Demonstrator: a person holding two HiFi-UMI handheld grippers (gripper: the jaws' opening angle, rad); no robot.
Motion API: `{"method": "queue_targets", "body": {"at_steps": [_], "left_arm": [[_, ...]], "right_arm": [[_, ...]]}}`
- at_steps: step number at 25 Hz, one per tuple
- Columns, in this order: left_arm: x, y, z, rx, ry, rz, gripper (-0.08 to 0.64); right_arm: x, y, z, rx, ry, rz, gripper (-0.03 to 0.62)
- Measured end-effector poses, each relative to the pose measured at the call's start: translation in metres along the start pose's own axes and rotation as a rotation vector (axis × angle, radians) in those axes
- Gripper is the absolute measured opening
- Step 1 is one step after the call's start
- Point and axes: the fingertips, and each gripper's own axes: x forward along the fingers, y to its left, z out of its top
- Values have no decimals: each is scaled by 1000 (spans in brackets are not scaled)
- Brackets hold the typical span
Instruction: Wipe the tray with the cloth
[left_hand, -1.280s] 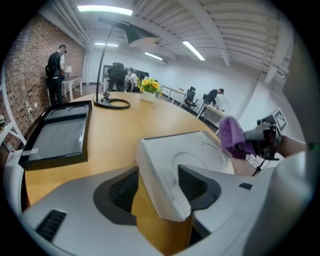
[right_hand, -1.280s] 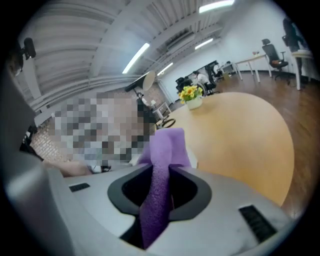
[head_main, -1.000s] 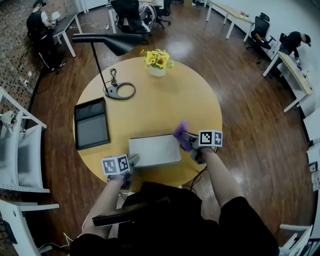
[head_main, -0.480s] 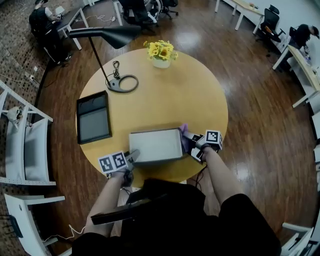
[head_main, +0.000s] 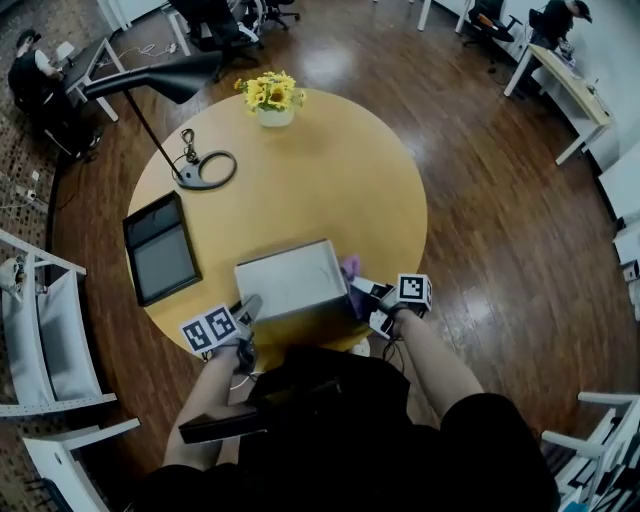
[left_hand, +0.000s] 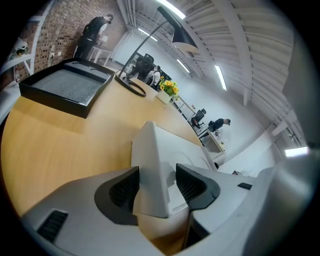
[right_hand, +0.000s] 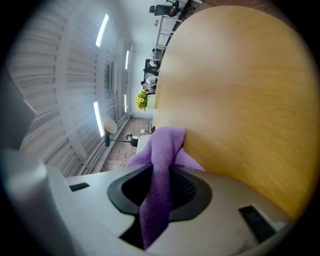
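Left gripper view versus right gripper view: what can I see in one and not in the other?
Only the left gripper view: the left gripper, its jaws closing round a corner of the white tray, and a black tray farther off. Only the right gripper view: the right gripper clamped on the purple cloth. Both: the wooden table and the yellow flowers.

Round wooden table: flower pot, lamp base, black tray, white tray at near edge.
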Motion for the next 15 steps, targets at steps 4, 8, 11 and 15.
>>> {"method": "queue_targets", "body": {"at_steps": [4, 8, 11, 15], "left_arm": [[-2, -1, 0, 9, -25, 10, 212], [-5, -4, -1, 16, -44, 32, 204], [-7, -7, -4, 9, -32, 31, 202], [-14, -17, -16, 29, 15, 20, 202]], "right_arm": [[-8, -1, -6, 16, -79, 6, 95], [-14, -1, -7, 32, -170, 7, 95], [-19, 1, -5, 36, -241, 13, 95], [-26, 3, -1, 44, -381, 16, 94]]}}
